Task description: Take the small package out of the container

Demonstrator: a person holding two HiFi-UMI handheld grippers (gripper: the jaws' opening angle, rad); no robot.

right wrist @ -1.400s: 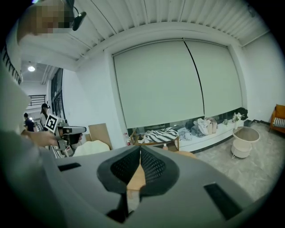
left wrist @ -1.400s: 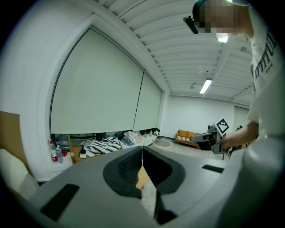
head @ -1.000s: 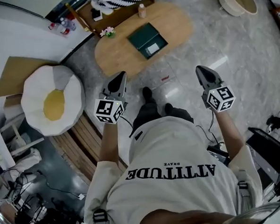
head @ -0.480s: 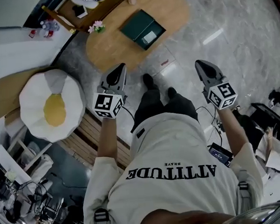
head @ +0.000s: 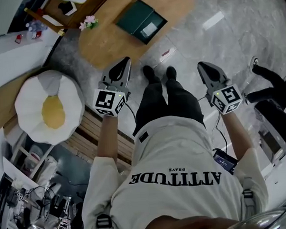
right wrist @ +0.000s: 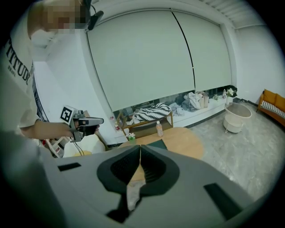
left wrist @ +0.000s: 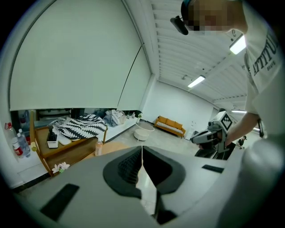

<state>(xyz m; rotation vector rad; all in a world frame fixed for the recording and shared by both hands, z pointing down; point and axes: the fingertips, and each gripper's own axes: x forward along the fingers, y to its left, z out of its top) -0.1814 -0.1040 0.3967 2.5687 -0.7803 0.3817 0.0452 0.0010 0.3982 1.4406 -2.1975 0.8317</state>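
The person stands with both grippers held out level in front of the body, side by side and well apart from each other. The left gripper has its jaws pressed together with nothing between them. The right gripper is closed tight in the same way and carries nothing. Between the two, just ahead, the person's shoes rest on the pale marble floor. Beyond the tips of both grippers stands an oval wooden table. On it lies the dark green container, ahead of the gap between the grippers and closer to the left one's line. The small package (a pale rectangle, too small for any detail) lies inside the container, at the side nearer the grippers. Neither gripper touches the table or the container. Off to the left of the left gripper sits a cushion shaped like a fried egg. A bottle stands on the table beyond the container.
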